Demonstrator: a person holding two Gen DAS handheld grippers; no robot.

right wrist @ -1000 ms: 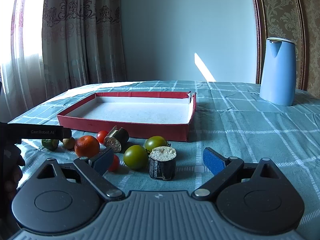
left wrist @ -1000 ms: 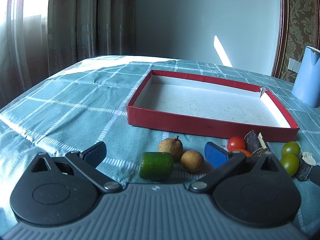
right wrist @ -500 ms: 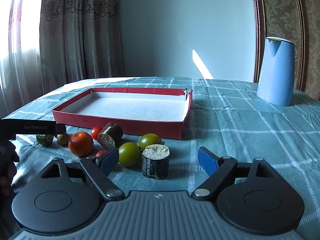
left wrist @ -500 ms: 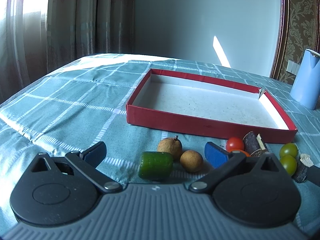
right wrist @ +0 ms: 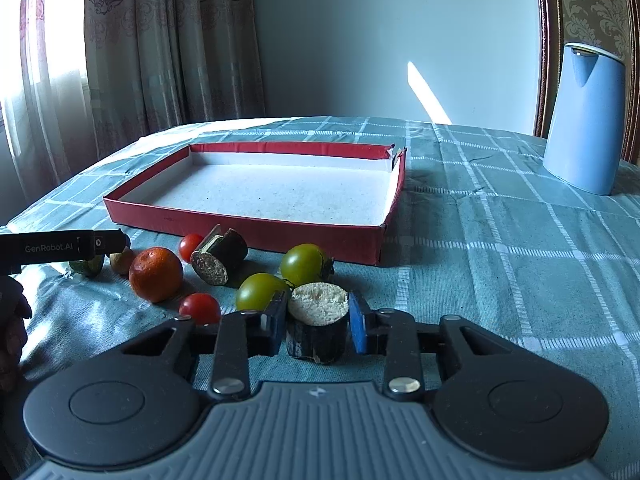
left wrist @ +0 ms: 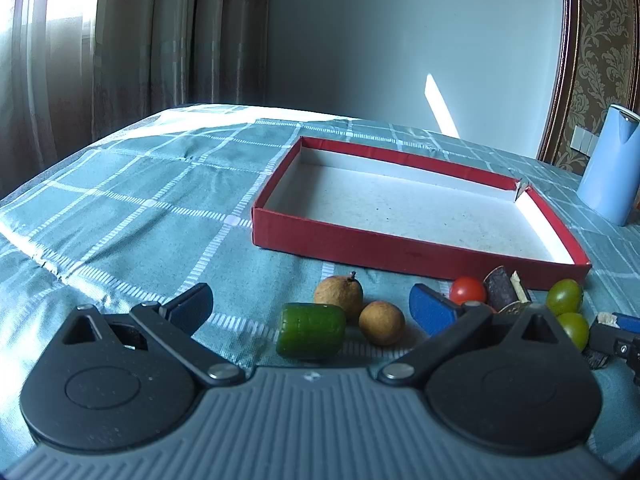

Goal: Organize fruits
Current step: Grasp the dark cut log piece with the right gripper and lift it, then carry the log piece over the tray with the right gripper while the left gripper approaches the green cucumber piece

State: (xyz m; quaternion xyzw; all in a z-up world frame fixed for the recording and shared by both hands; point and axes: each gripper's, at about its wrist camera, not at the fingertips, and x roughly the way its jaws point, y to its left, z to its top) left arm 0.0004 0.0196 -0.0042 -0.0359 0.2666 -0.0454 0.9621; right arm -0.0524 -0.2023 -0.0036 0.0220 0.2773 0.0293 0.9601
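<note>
My right gripper (right wrist: 318, 318) has closed its blue pads around an upright dark sugarcane piece (right wrist: 318, 326) that stands on the cloth. Beside it lie two green tomatoes (right wrist: 260, 290), two cherry tomatoes (right wrist: 199, 307), an orange (right wrist: 156, 274) and a second sugarcane piece (right wrist: 218, 256). My left gripper (left wrist: 310, 306) is open, low over a green cucumber chunk (left wrist: 311, 330) and two brown longans (left wrist: 380, 322). The red tray (left wrist: 400, 242) sits empty behind the fruit.
A blue kettle (right wrist: 584, 120) stands at the back right of the table. A teal checked cloth (left wrist: 120, 208) covers the table. Curtains hang at the left. My left gripper's body shows at the left edge of the right wrist view (right wrist: 60, 246).
My right gripper moved forward and closed its jaws around the upright sugarcane piece. My left gripper barely moved and stays open.
</note>
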